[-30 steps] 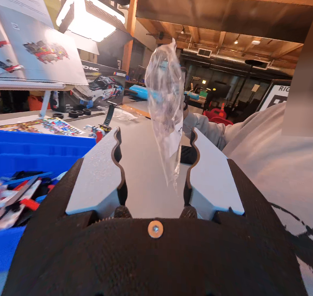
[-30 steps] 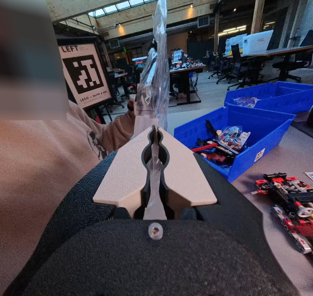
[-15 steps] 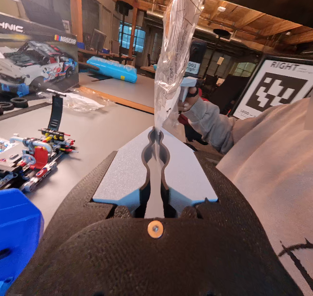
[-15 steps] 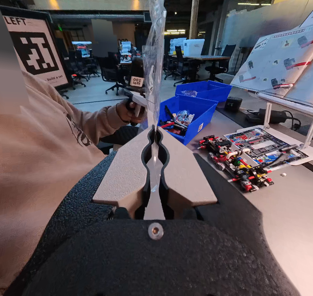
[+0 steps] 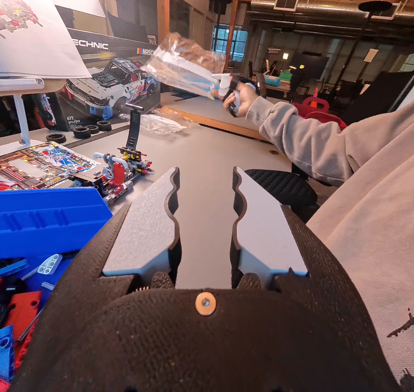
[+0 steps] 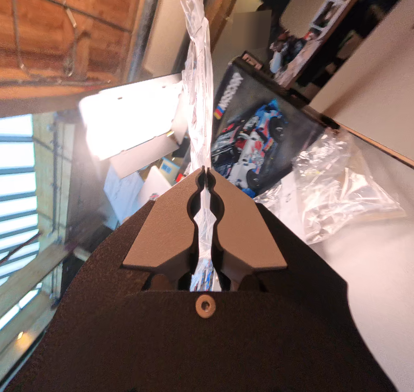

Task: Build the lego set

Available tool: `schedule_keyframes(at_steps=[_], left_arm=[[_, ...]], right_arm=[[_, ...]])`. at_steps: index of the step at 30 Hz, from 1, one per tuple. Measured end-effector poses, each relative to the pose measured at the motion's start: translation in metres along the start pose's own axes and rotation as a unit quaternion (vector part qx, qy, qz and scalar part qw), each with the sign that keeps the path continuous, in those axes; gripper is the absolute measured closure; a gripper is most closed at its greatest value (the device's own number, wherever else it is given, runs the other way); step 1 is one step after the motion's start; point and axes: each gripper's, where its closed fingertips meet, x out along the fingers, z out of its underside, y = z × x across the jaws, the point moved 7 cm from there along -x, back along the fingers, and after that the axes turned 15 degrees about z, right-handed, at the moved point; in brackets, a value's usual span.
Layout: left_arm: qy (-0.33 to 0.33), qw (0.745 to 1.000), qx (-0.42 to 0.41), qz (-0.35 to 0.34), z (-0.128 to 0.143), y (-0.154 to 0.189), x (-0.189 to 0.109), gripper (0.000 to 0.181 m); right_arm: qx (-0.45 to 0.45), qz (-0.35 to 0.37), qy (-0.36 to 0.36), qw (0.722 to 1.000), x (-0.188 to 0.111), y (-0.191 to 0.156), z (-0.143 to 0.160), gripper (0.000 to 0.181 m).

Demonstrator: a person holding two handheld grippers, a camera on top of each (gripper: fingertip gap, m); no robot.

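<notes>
Now, at the far left lies the blue plastic bin (image 5: pixel 51 220) with loose red, blue and white lego pieces (image 5: pixel 48 267); just beside it, on the grey table (image 5: pixel 201 157), stands the partly built lego chassis (image 5: pixel 118 173) – red, grey and black. The left gripper (image 5: pixel 205 175) is wide open and holds nothing. Further right, the right gripper (image 6: pixel 206 170) is closed on a clear crumpled plastic bag (image 6: pixel 199 78), raised above the table – the bag looks empty, but I cannot tell for sure

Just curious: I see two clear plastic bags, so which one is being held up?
The clear bag pinched in the right gripper, raised in the air; the other bag lies flat on the table.
</notes>
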Motion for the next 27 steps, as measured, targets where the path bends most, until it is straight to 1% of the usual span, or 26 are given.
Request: schedule_keyframes(at_steps=[2, 4, 7, 10, 14, 19, 23, 27], left_arm=[[-0.002, 1.000, 0.005, -0.006, 0.000, 0.000, -0.002, 0.136], [-0.006, 1.000, 0.010, -0.013, 0.000, -0.001, -0.004, 0.137], [-0.011, 1.000, 0.017, -0.024, 0.002, 0.000, -0.008, 0.137], [-0.011, 0.999, 0.019, -0.038, 0.006, 0.000, -0.015, 0.139], [-0.001, 0.999, 0.000, -0.044, 0.017, -0.004, -0.021, 0.140], [-0.008, 0.999, -0.004, -0.050, 0.025, -0.006, -0.021, 0.141], [-0.020, 0.998, 0.000, -0.052, 0.030, -0.007, -0.020, 0.142], [-0.023, 0.999, -0.009, -0.045, 0.035, -0.008, -0.016, 0.142]], right_arm=[[0.049, 0.039, 0.027, 0.998, 0.021, 0.026, 0.018, 0.181], [0.088, 0.062, 0.045, 0.993, 0.039, 0.042, 0.038, 0.181], [0.102, 0.070, 0.060, 0.990, 0.057, 0.047, 0.061, 0.181], [0.097, 0.070, 0.069, 0.990, 0.063, 0.043, 0.067, 0.181], [0.108, 0.079, 0.108, 0.985, 0.054, 0.045, 0.055, 0.181], [0.107, 0.094, 0.164, 0.976, 0.026, 0.053, 0.027, 0.181], [0.104, 0.157, 0.151, 0.970, 0.009, 0.082, 0.009, 0.181], [0.097, 0.196, 0.138, 0.966, -0.003, 0.102, 0.011, 0.181]])
